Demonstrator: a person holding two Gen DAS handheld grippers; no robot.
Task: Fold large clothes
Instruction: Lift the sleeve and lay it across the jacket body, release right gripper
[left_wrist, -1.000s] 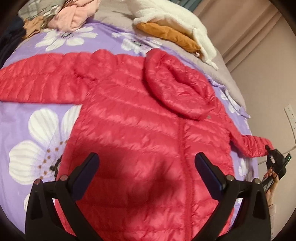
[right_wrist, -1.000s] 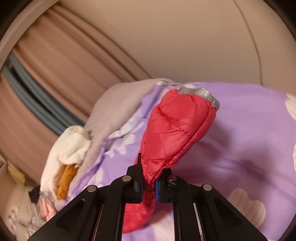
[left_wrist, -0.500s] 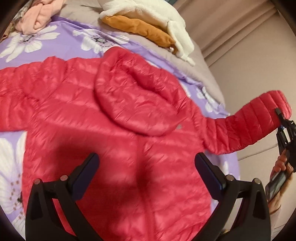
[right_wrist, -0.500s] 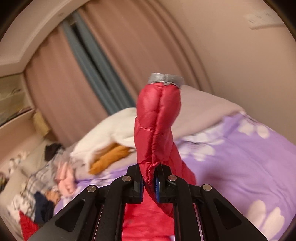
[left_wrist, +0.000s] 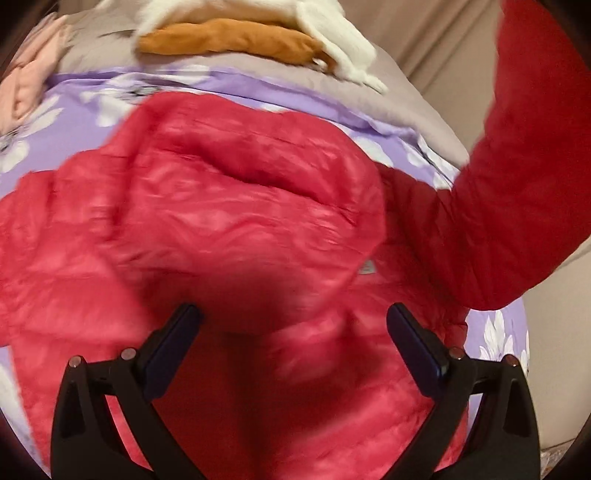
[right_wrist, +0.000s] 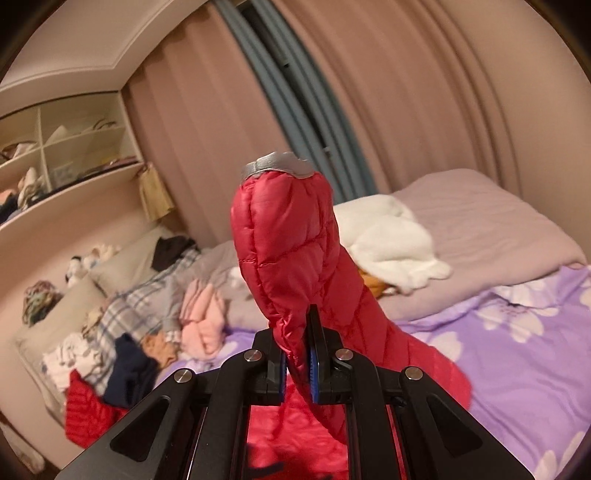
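On the purple floral bedspread (left_wrist: 236, 86) lies the red puffer jacket (left_wrist: 207, 229), front up. Right gripper (right_wrist: 298, 363) pinches its sleeve (right_wrist: 291, 251) aloft — advise laying it flat across the chest. Left gripper (left_wrist: 293, 332) hovers spread, empty — ready to pin the shoulder.

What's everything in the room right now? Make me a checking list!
Surface: bed, purple flowered cover.
Job's things: red jacket spread flat on bed; sleeve lifted.
Clutter: white fleece, orange garment, pink garment, clothes pile.
Grippers: left gripper open over jacket; right gripper shut on sleeve.
Cables: nothing seen.
Surroundings: curtains, shelves.
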